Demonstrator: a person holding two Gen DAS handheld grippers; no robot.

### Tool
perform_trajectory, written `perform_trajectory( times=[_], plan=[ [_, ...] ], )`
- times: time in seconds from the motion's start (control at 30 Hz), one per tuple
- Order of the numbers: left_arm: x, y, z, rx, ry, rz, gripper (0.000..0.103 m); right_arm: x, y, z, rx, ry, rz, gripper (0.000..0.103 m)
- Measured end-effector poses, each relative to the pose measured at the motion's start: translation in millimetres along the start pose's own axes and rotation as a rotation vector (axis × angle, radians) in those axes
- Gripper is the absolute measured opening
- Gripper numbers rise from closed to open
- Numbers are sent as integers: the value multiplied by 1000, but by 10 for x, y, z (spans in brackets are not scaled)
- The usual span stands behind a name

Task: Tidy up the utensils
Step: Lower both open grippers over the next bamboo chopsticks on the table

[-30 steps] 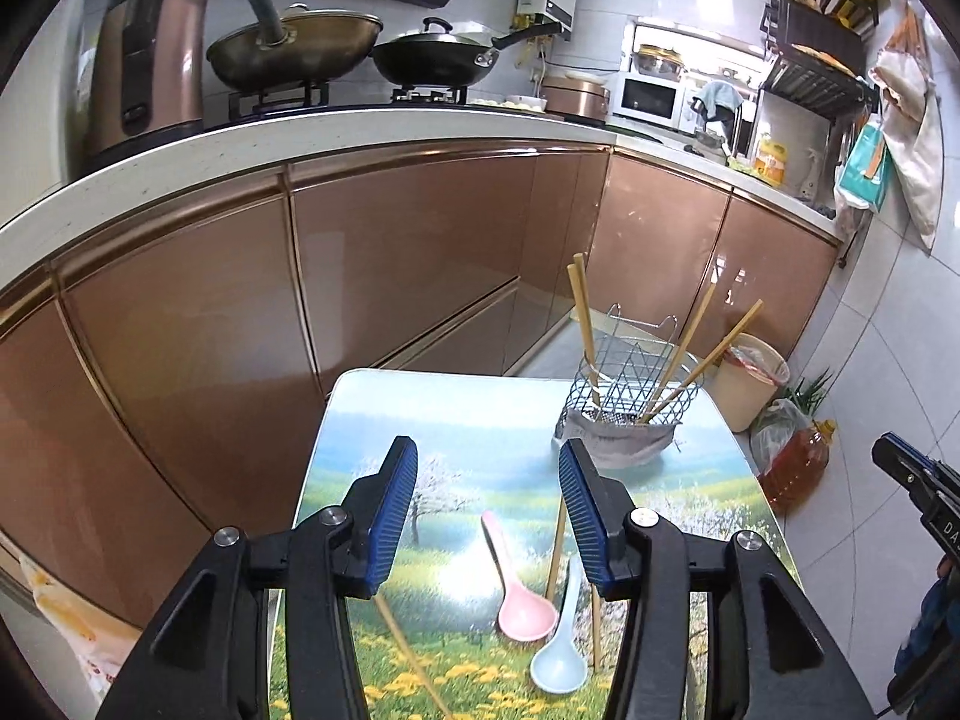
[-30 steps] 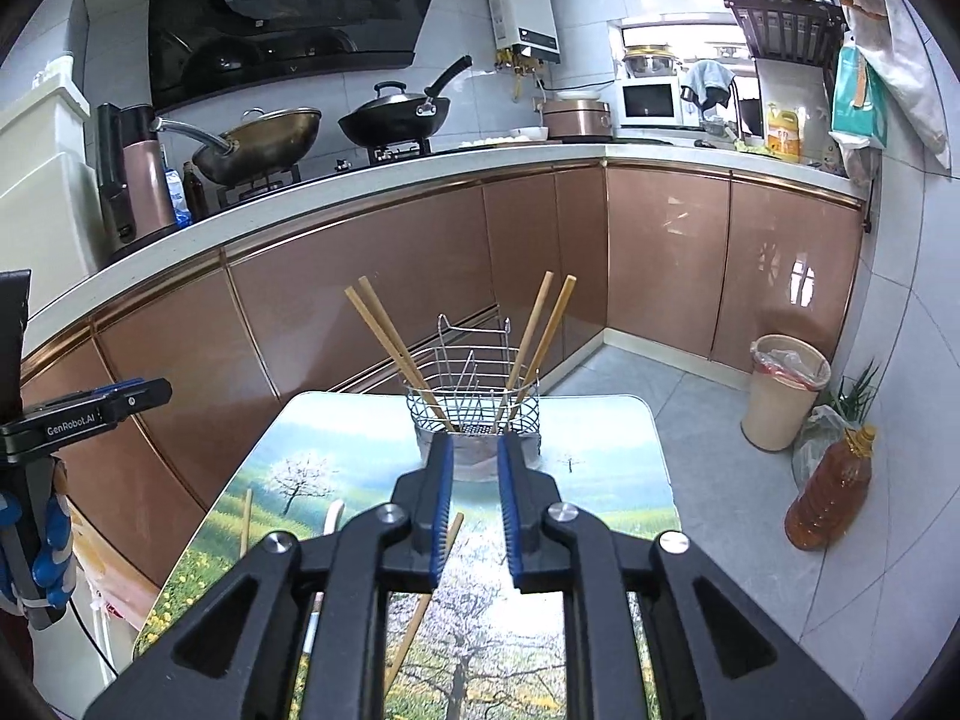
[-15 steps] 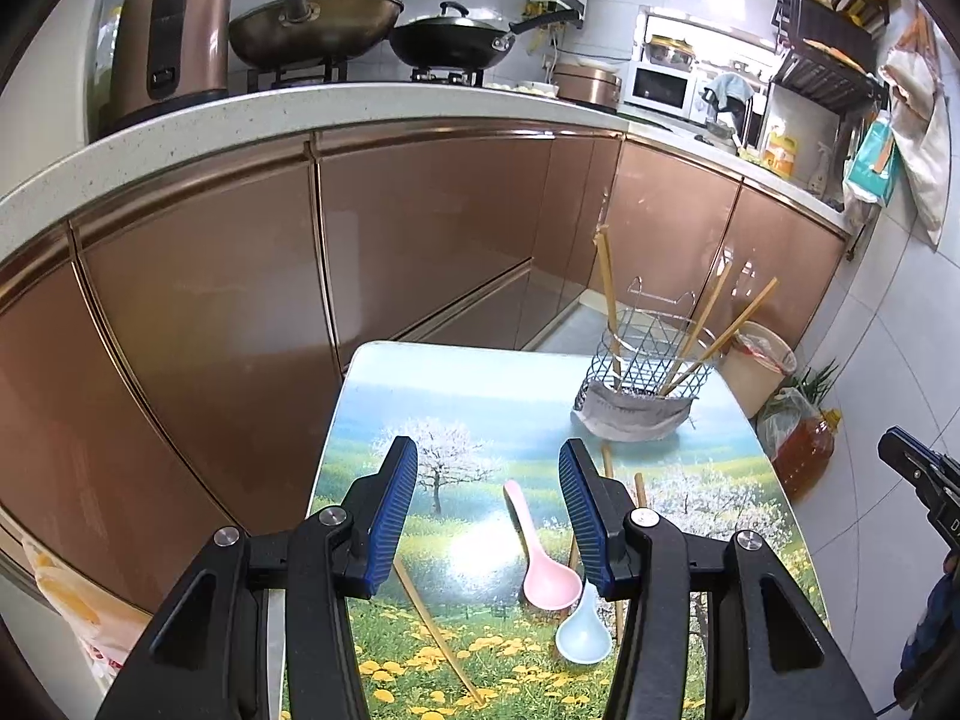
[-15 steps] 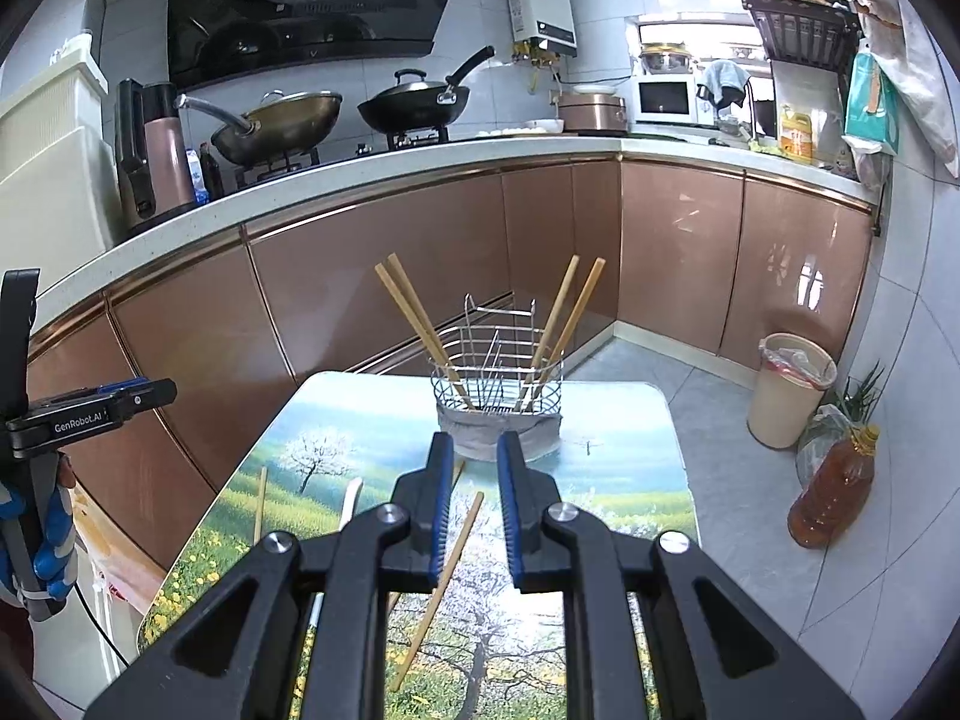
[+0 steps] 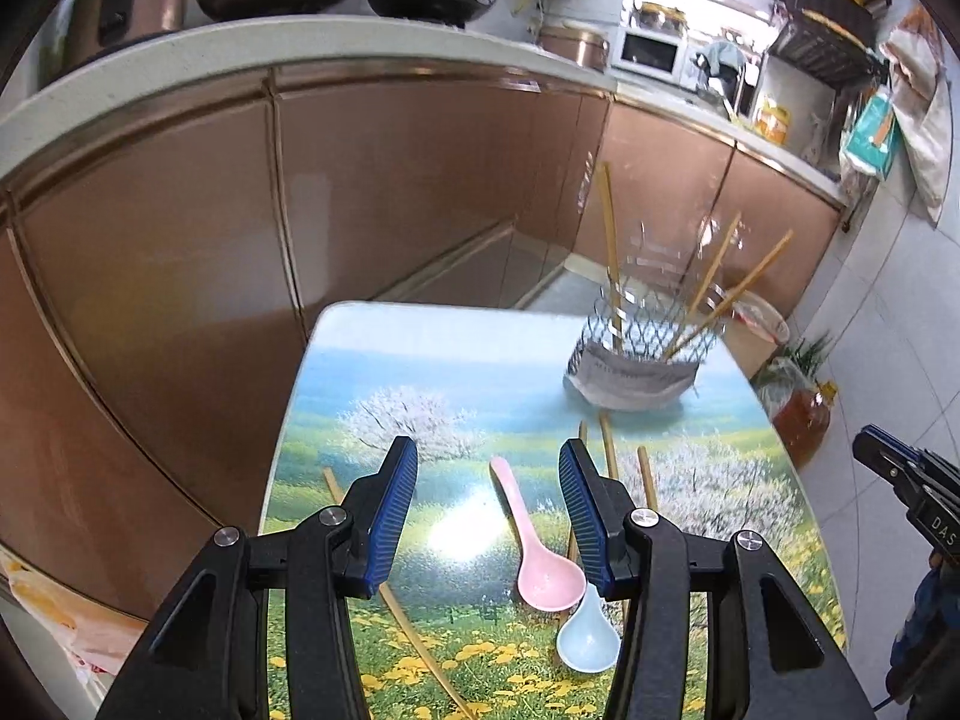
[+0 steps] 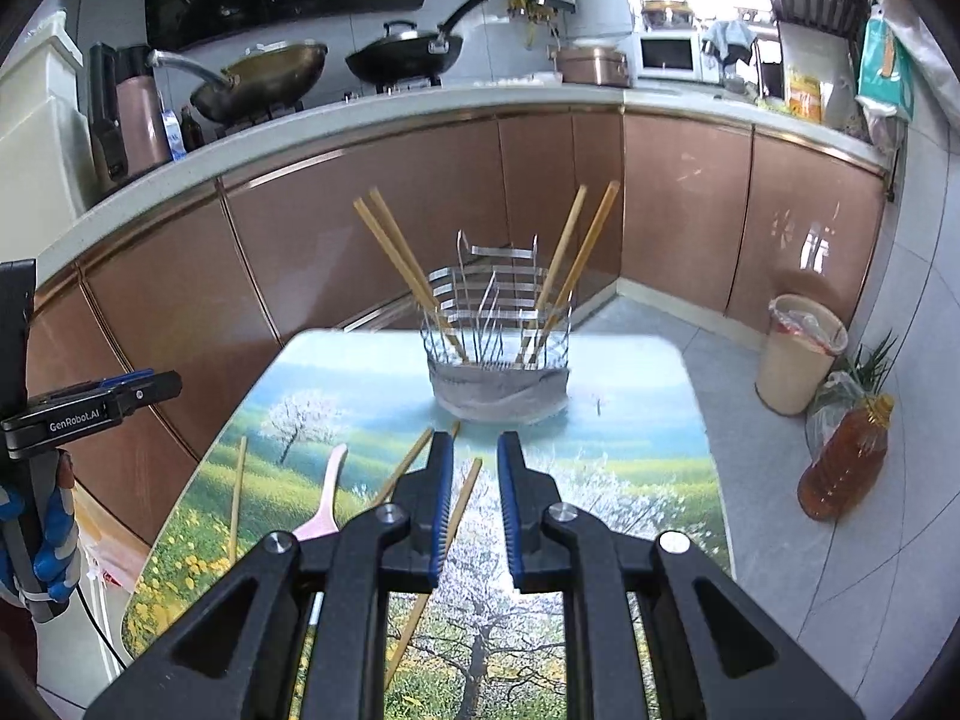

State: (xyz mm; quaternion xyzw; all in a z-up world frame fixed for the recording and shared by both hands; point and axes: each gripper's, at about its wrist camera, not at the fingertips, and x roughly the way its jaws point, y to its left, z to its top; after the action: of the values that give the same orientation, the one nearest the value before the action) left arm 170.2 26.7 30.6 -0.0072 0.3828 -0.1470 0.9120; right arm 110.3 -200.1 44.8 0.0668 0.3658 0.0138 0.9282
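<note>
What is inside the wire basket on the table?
Four wooden chopsticks stand tilted inside the wire basket. A grey wrap hides its bottom, so anything lower cannot be seen.

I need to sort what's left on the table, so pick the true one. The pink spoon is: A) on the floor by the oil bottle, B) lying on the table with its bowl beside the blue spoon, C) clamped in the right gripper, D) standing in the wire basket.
B: the pink spoon lies flat on the table, its bowl next to the light blue spoon.
</note>
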Motion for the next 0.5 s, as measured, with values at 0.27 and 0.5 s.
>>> perform_trajectory(
  times=[0.27,0.5],
  plan=[
    [427,-43,-49,19,87,-4,49,439,-61,-117,9,91,17,15],
    [688,-30,-97,16,127,-4,49,694,-110,-162,25,136,20,14]
  ],
)
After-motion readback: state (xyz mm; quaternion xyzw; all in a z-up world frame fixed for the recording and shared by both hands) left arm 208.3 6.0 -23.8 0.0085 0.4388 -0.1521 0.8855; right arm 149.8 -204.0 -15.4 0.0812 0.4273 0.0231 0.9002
